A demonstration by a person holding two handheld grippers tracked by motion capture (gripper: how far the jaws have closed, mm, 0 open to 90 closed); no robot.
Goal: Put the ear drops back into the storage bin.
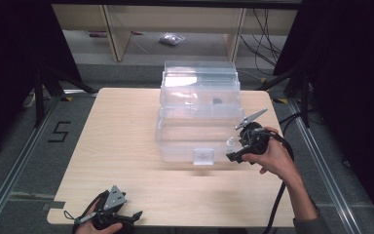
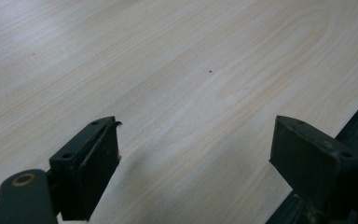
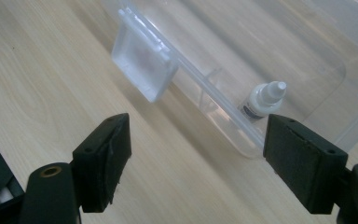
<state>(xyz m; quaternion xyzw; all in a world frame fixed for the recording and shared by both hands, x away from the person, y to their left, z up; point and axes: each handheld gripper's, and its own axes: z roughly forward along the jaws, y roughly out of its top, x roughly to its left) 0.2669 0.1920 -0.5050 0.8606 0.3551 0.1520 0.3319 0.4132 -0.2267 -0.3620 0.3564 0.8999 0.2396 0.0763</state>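
- The small white bottle (image 3: 264, 99) stands inside the clear box (image 1: 185, 141); it looks light, hard and slippery.
- Best hold: its middle.
- Right gripper (image 3: 198, 154), just beside the box, is wide open and empty.
- Left gripper (image 2: 196, 163), far from the box, is wide open and empty too.

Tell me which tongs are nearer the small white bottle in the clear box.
Right. The right tongs hang open at the clear box's front right corner, beside the bottle. The left tongs sit open at the table's near edge, far away.

The left gripper (image 1: 126, 218) rests low with jaws wide apart, while the right gripper (image 1: 237, 142), also spread wide, is held by the right hand (image 1: 271, 157) beside the clear box (image 1: 199, 117).
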